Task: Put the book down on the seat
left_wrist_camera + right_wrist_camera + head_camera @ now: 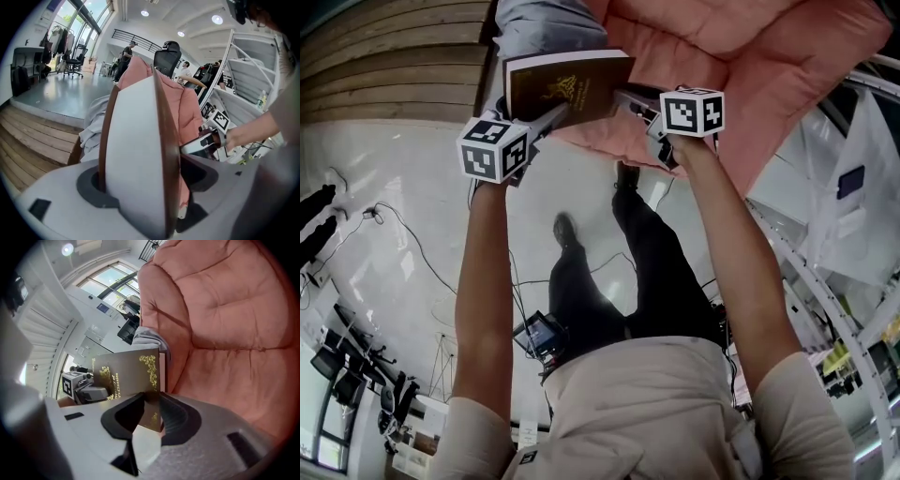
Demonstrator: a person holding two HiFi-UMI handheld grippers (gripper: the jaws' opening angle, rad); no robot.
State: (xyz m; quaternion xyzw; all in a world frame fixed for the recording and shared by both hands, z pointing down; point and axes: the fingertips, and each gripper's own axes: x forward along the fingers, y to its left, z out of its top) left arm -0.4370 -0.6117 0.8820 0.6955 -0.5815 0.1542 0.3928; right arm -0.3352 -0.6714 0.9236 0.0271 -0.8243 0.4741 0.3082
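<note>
The book (567, 84), a thick brown hardback with gold ornament on its cover, hangs in the air between two grippers at the near left edge of the pink cushioned seat (750, 56), cover up and roughly level. The left gripper (548, 120) has its near left corner, jaws standing wide and clamped across the book's whole thickness, both covers and the pale page block between them. The right gripper (630, 101) is closed narrow on the book's right edge. Just beyond the book, a grey cloth (548, 23) lies on the left part of the seat. The step in hand looks like the carry down to the cushion, with the set-down not yet made. The next move calls for shifting the book further over bare pink padding, clear of the grey cloth, laying it flat, then opening both grippers. No view shows the book's underside, so I cannot tell whether it already touches the seat. The seat's far part is cut off, and the gold lettering is too small to read fully.
</note>
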